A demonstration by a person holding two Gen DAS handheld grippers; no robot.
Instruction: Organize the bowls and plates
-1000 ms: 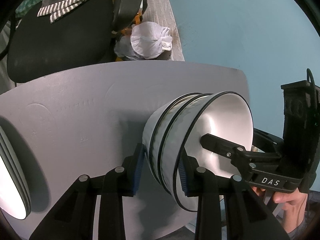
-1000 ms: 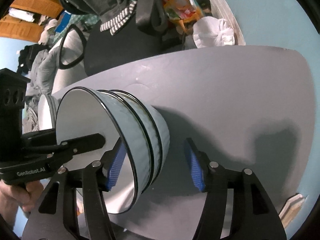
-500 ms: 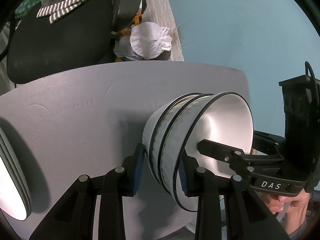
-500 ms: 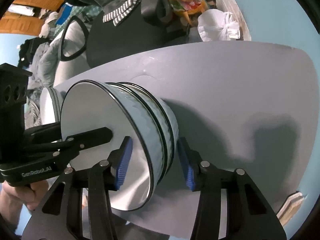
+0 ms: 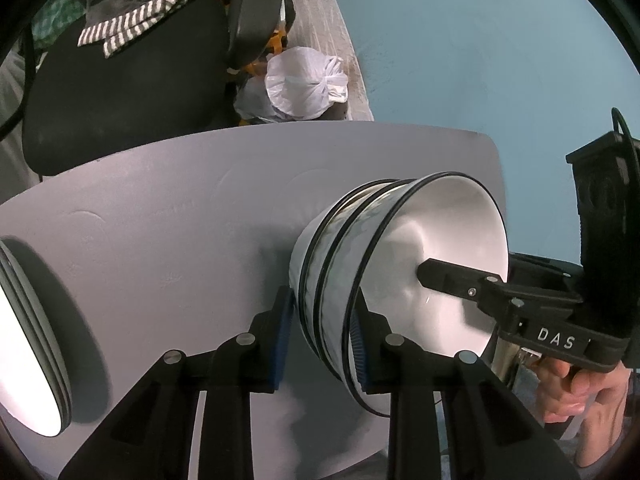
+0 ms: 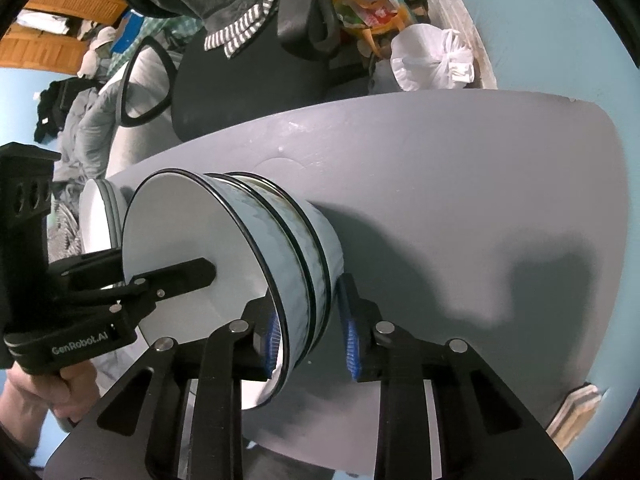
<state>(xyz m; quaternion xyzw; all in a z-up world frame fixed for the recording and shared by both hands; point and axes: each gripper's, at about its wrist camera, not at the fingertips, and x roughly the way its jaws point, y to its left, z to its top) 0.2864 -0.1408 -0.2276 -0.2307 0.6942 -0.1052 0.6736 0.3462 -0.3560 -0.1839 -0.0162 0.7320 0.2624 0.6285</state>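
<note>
The bowls (image 5: pixel 384 280), three nested, stand on the grey table (image 5: pixel 160 240), right of centre in the left wrist view and left of centre in the right wrist view. A stack of plates (image 5: pixel 28 344) sits at the far left edge of the left view.

Left gripper (image 5: pixel 320 340): jaws have just been closing. One finger is inside the top bowl, the other outside the wall; the inner pad appears to bear on the rim and the outer pad looks to be on the lowest bowl's wall, so it pinches the stack wall.

Right gripper (image 6: pixel 310 340): jaws have just been closing sharply, with the opposite wall of the stack between them. The left pad (image 6: pixel 274 336) is inside at the rim; the right pad (image 6: pixel 352 344) stands at the outer wall, and contact looks made but is not certain.

Risks, as judged:
- The pads grip across three loosely nested walls. A lift may take only the top bowl, or the lower bowls may slip off and drop.
- Unequal lift between the two hands would tilt the stack and let a rim slide out of the pads.
- The stack is near the table's near edge in both views; a drag toward the person could send it over.

Clearance: open table lies beyond the bowls and toward the plates. A chair (image 5: pixel 120 92) and a white bag (image 5: pixel 304 80) lie past the far edge, off the table.
</note>
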